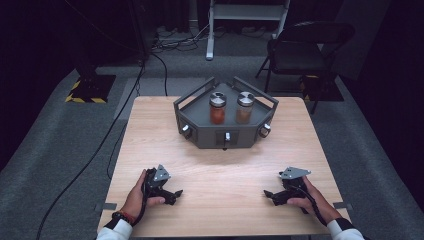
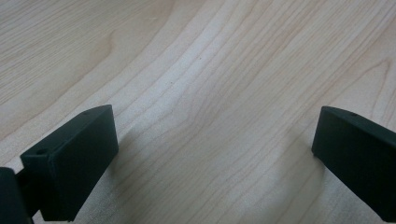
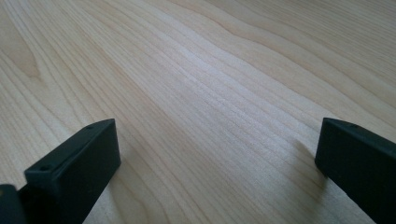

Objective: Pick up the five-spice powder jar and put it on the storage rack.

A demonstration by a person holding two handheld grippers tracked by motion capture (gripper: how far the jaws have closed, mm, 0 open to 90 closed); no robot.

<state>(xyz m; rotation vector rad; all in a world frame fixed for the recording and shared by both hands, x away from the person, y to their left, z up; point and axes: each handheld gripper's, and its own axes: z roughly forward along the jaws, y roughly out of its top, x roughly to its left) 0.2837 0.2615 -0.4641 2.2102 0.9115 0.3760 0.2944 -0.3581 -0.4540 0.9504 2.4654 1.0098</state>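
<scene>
Two glass jars stand side by side in a dark grey tray (image 1: 200, 131) at the table's far middle: one with red-orange contents (image 1: 217, 108), one with brown contents (image 1: 244, 107), both with metal lids. My left gripper (image 1: 176, 193) rests on the wood near the front left, held by a hand, pointing inward. My right gripper (image 1: 269, 195) rests near the front right, also pointing inward. In the left gripper view the left gripper (image 2: 215, 154) has its jaws wide apart over bare wood. The right gripper (image 3: 217, 156) in its own view stands the same, open and holding nothing.
The wooden table (image 1: 220, 165) spreads between the grippers and the tray. Behind the table are a black chair (image 1: 300, 50), a white stand's legs (image 1: 245, 20), cables on grey carpet and a yellow-black taped base (image 1: 90, 89).
</scene>
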